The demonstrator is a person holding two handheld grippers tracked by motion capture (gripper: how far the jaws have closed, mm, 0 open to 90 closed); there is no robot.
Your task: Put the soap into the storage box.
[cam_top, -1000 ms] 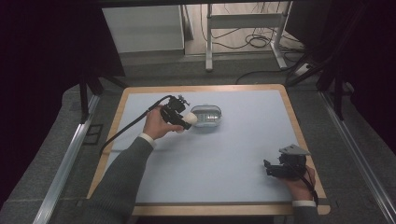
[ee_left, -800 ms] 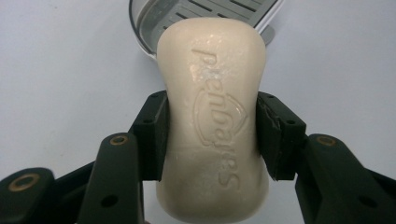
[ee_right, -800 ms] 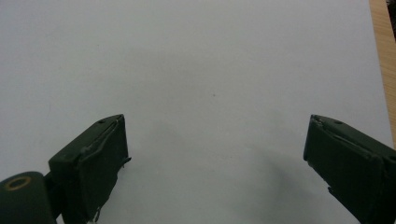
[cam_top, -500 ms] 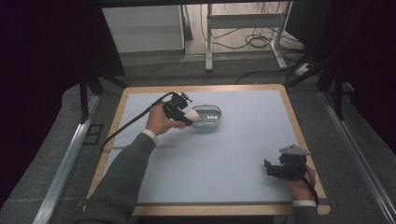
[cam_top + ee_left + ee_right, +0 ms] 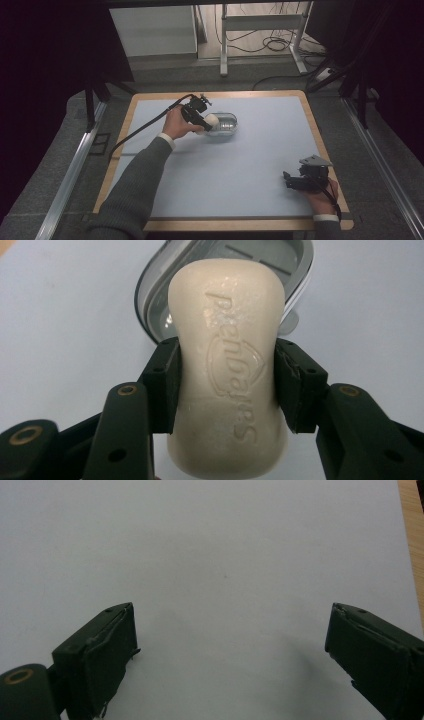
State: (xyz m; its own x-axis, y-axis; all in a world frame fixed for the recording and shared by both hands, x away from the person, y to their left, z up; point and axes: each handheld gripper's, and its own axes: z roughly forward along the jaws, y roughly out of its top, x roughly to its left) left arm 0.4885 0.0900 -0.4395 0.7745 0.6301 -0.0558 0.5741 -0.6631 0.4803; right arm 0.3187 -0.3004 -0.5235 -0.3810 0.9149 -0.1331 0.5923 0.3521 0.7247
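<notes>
Left gripper (image 5: 226, 385) clamps soap (image 5: 227, 370) above dish (image 5: 223, 125); slick soap may slip out. Right gripper (image 5: 230, 655) open.

The soap (image 5: 227, 370) hides most of the dish (image 5: 295, 260) — its inside perhaps empty.

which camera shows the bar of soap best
The left gripper view: the soap is close up between the jaws, embossed lettering readable. The high view shows it as a small pale lump by the soap dish. The right gripper view looks at bare table.
</notes>
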